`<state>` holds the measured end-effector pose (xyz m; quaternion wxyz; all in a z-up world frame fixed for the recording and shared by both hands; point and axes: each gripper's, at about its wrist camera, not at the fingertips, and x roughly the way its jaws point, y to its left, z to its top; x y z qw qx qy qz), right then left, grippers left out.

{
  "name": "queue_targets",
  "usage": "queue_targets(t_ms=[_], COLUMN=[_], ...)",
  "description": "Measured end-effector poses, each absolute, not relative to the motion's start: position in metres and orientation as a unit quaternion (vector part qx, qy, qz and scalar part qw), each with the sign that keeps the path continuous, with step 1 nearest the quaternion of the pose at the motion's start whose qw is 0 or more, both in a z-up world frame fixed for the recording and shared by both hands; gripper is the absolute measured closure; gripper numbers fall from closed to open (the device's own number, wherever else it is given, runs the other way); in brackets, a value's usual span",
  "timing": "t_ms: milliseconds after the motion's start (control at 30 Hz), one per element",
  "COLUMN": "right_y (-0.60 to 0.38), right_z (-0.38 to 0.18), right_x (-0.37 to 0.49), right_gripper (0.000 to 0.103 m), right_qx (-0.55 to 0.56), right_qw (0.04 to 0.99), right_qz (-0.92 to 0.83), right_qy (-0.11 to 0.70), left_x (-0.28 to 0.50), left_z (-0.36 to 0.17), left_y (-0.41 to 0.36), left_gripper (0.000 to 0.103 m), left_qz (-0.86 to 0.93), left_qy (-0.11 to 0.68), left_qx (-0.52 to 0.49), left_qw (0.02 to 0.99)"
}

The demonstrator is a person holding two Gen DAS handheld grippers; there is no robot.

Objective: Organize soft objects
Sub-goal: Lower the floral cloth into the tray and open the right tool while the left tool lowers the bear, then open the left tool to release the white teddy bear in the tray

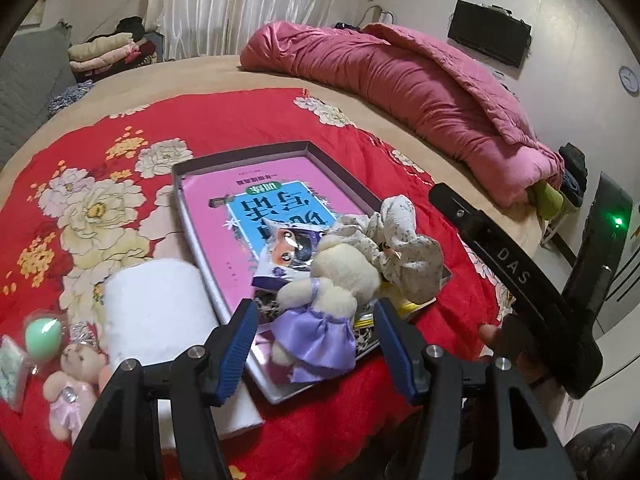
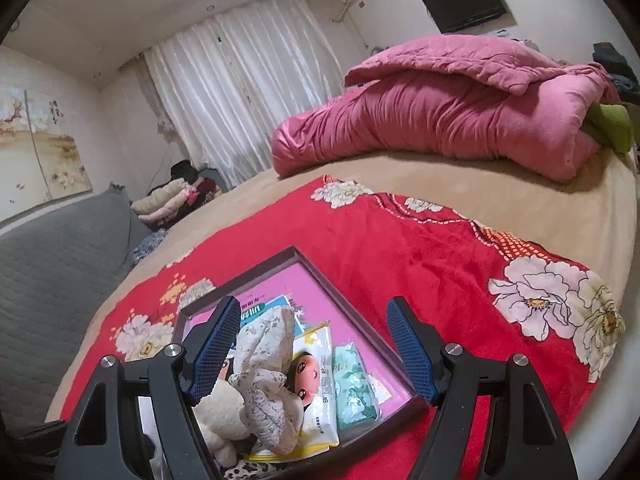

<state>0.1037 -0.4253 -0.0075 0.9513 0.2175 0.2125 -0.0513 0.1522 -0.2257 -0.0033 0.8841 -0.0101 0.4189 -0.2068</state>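
Hovering over a shallow tray [image 1: 188,172] on a red floral blanket [image 1: 248,120], left gripper [image 1: 316,330] with blue pads spread apart, nothing pinched between them. Lying just beyond the tips, inside the tray's near corner: a cream plush bear in a purple dress [image 1: 324,304], touching neither pad. Resting against the bear, a crumpled floral cloth bundle [image 1: 400,248] and a cartoon-printed wipes packet [image 1: 288,252], all piled on the tray's pink printed bottom. Waiting outside the tray on the blanket: a white folded towel [image 1: 156,304], a small pink-dressed bear [image 1: 74,380], a green sponge egg in wrapping [image 1: 42,334].

Looking in from the other side, right gripper [image 2: 312,344], jaws likewise wide, empty, poised above the same tray [image 2: 360,320]. Showing between its fingers: the floral cloth bundle [image 2: 264,364], part of the cream bear [image 2: 220,412], a yellow-edged packet with a doll face [image 2: 316,384] and a mint-green tissue pack [image 2: 354,384], none gripped.

Lying heaped at the far side of the bed, a pink quilt [image 1: 400,84].
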Motion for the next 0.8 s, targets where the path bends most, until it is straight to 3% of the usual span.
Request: queue_targets(t_ms=[600, 800], right_y=[-0.385, -0.368], right_z=[0.014, 0.019], right_x=[0.091, 0.086], right_gripper=[0.025, 0.025], right_qx=[0.140, 0.109], right_qw=[0.966, 0.969], right_qz=[-0.038, -0.030], right_qy=[0.214, 0.218], left_x=[0.132, 0.126], left_z=[0.014, 0.014], left_y=[-0.186, -0.173], left_gripper=[0.042, 0.037], left_qz=[-0.181, -0.174], left_qy=[0.403, 0.403], left_qx=[-0.028, -0.034], left_qw=[0.897, 0.898])
